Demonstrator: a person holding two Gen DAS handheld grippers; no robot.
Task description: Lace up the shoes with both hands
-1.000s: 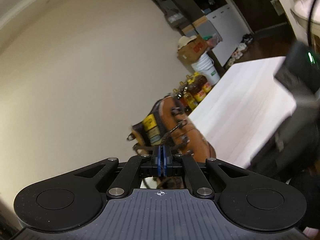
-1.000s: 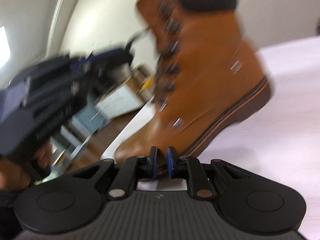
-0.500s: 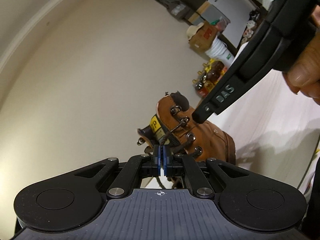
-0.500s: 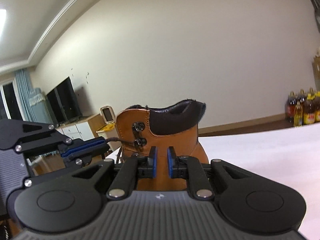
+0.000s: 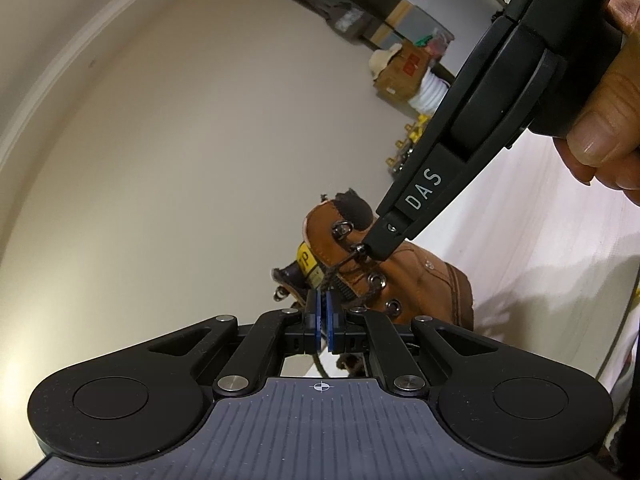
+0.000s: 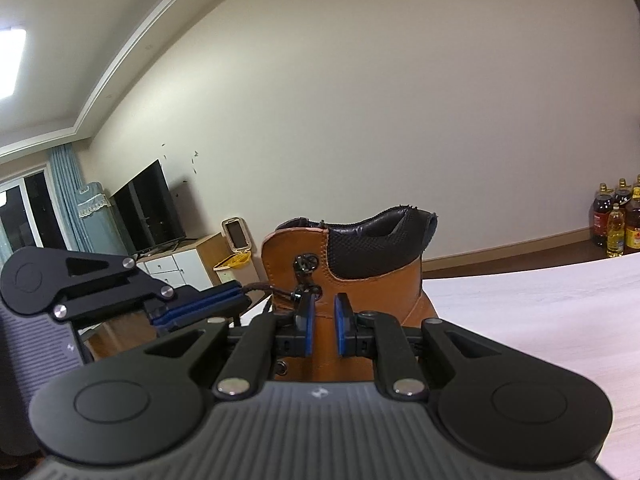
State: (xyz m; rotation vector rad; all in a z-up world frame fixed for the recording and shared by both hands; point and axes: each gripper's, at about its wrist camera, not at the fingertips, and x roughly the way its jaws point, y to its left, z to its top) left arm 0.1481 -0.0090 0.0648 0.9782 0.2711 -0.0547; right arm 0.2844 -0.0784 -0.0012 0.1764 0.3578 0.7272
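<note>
Left gripper [image 5: 321, 312] clenched on thin brown lace [image 6: 256, 289] — limp, slippery cord, best pinched near its tip. Right gripper [image 6: 323, 322] released, empty, jaws apart. Tan boot [image 6: 372, 276] — stiff, heavy, upright on white table [image 6: 540, 320] at twelve o'clock.

Ahead of the fingers, the boot [image 6: 360, 280] is smooth tan leather with a matt black mesh collar and shiny metal lace hooks [image 5: 342, 230]. It stands on a pale, matt wood-grain table [image 6: 540, 320].
</note>
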